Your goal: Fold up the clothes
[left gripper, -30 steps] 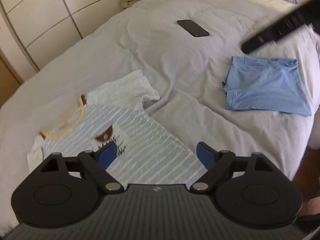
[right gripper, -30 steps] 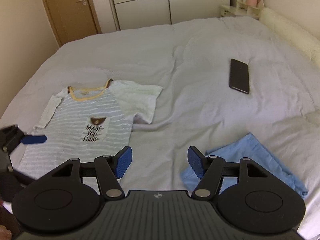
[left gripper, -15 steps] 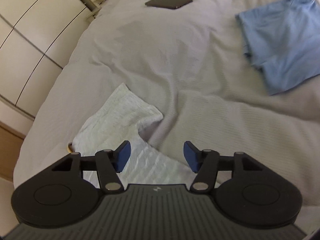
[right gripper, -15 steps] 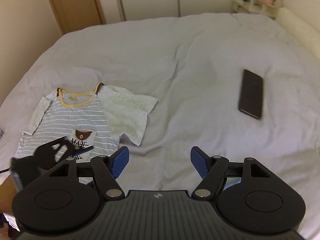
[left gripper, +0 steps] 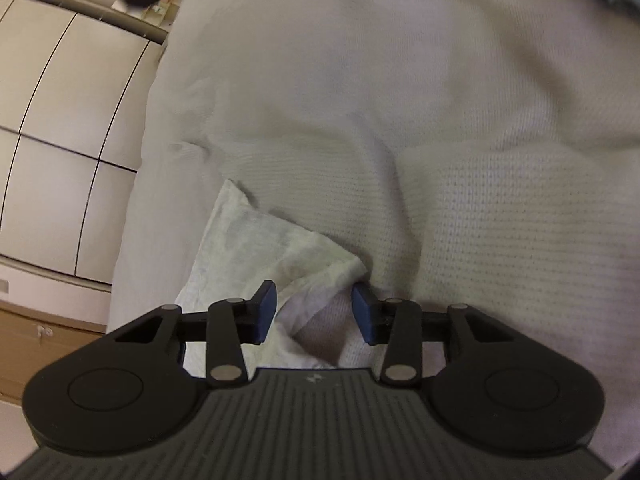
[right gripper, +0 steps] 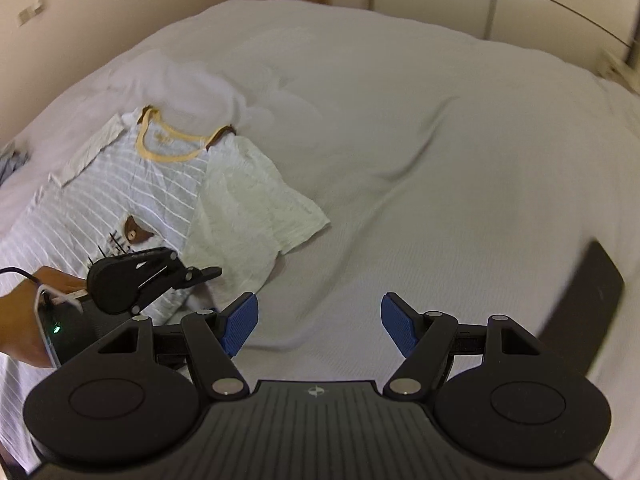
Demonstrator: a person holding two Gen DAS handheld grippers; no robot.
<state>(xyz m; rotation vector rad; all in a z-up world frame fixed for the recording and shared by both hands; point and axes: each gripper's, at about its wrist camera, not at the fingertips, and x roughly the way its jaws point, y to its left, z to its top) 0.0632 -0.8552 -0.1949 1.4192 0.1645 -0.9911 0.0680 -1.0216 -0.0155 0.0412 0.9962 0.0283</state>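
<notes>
Between the closing pads of your left claw point(left gripper: 313, 312) lies the sleeve hem point(left gripper: 320, 276) of the striped T-shirt point(right gripper: 132, 200), flat on the bed point(right gripper: 400, 140) at nine o'clock in the right view. Catch only shirt fabric, not bedcover. Your right claw point(right gripper: 318, 326) hovers wide and empty; bring it toward eight o'clock.

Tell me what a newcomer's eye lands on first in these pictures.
The striped T-shirt with its yellow collar, spread flat on the left of the grey bedspread. Next, the left tongs, closing around the edge of its pale sleeve. The right tongs hang open over bare bedspread.
</notes>
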